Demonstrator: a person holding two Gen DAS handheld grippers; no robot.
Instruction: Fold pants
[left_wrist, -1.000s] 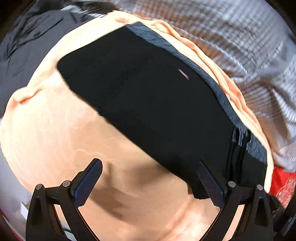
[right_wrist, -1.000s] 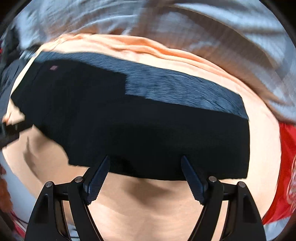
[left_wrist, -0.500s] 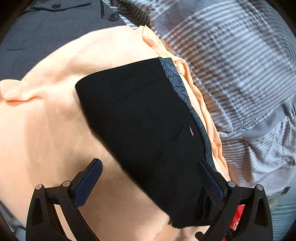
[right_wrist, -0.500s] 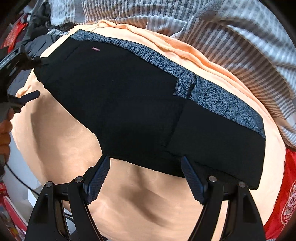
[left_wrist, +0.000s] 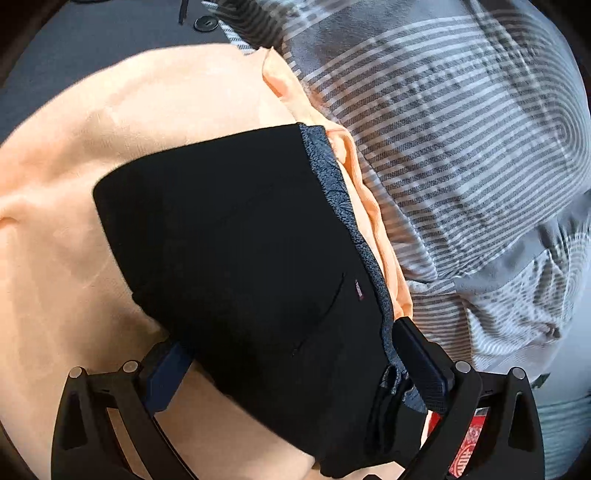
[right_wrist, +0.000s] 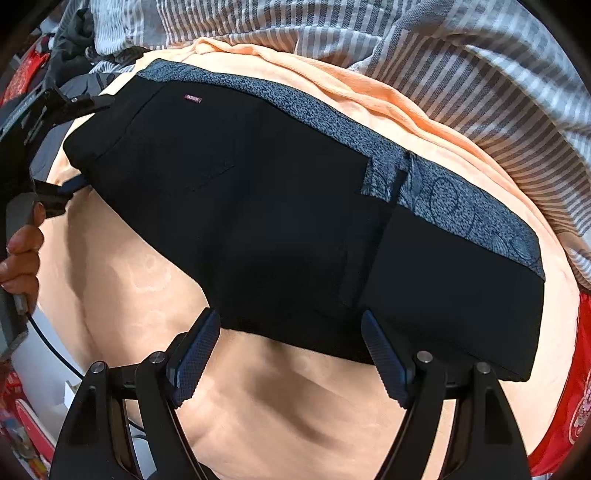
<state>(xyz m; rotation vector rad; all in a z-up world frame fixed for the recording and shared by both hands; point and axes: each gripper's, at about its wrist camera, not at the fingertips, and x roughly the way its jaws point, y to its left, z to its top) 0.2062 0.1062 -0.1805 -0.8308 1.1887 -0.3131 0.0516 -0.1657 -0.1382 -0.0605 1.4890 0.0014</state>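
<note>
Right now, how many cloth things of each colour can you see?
Black pants: 1
Orange sheet: 1
Grey striped fabric: 1
Dark grey buttoned garment: 1
Red patterned cloth: 1
Total: 5

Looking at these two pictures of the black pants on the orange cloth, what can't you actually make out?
- Pants near end: left wrist view, cut off by the bottom edge and the left tool.
- Small red label: both views, wording too small.
- What lies under the orange cloth: hidden by it.
- Right tool: open; touching the pants or not is unclear.
</note>
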